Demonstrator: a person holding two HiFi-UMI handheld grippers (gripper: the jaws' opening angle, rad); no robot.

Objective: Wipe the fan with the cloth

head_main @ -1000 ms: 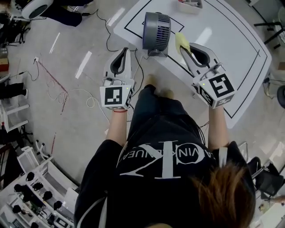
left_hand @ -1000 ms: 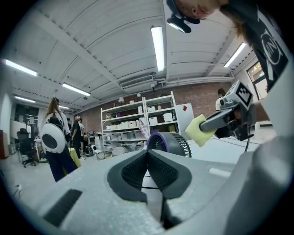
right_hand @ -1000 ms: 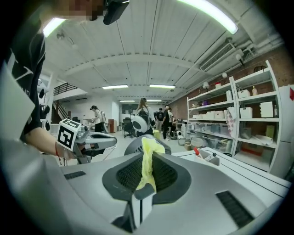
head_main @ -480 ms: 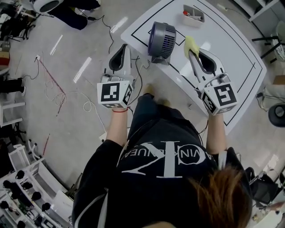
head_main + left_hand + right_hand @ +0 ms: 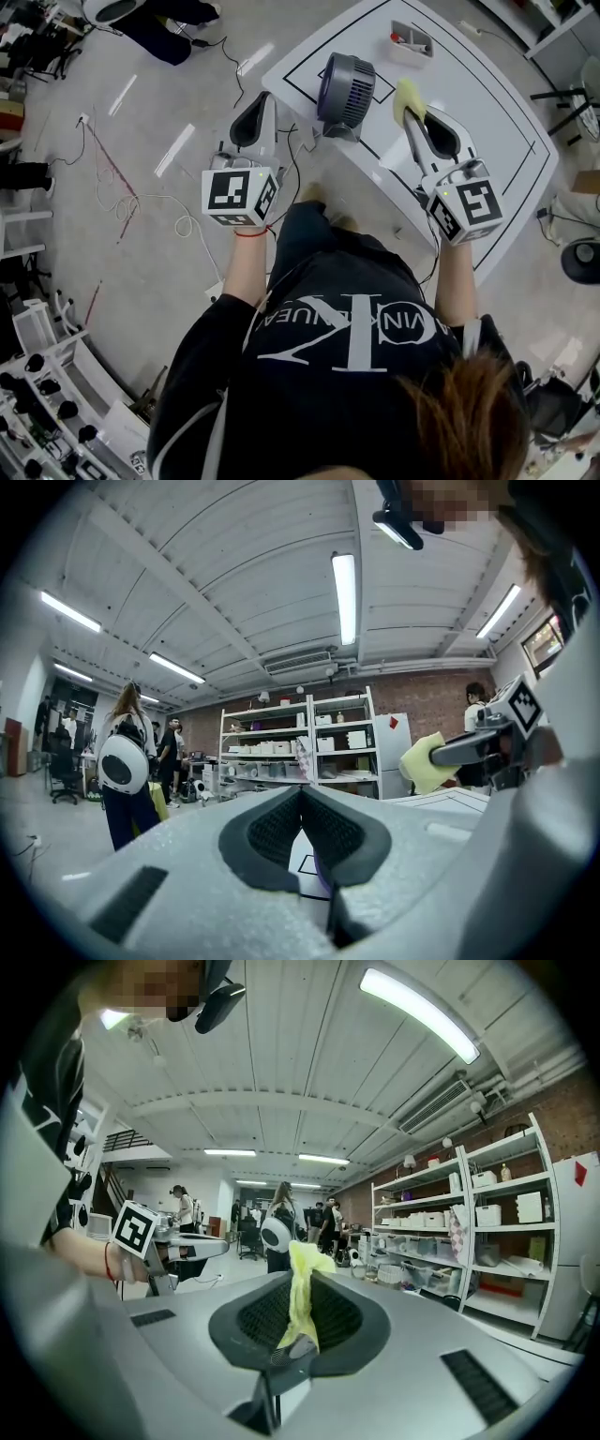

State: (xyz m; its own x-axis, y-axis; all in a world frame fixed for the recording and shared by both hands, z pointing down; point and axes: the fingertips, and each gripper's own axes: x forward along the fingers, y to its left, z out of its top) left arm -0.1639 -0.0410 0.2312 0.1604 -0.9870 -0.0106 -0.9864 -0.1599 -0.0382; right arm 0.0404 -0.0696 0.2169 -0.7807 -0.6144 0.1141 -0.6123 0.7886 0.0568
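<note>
A grey round fan (image 5: pixel 345 82) stands upright near the white table's (image 5: pixel 497 112) near-left edge. My right gripper (image 5: pixel 410 108) hovers just right of the fan, shut on a yellow cloth (image 5: pixel 407 93) that sticks out past its tips. In the right gripper view the cloth (image 5: pixel 302 1283) is pinched between the dark pads. My left gripper (image 5: pixel 266 97) hangs over the floor, left of the fan, shut and holding nothing. In the left gripper view its jaws (image 5: pixel 302 791) are closed together, and the cloth (image 5: pixel 425 762) shows at the right.
A small grey tray (image 5: pixel 412 40) sits on the table beyond the fan. Cables (image 5: pixel 141 199) trail over the floor at the left. Shelving (image 5: pixel 295 747) and people (image 5: pixel 127 761) stand far off in the room.
Both grippers have risen a little, with the cloth still held in the right one. The fan has not moved on the table.
</note>
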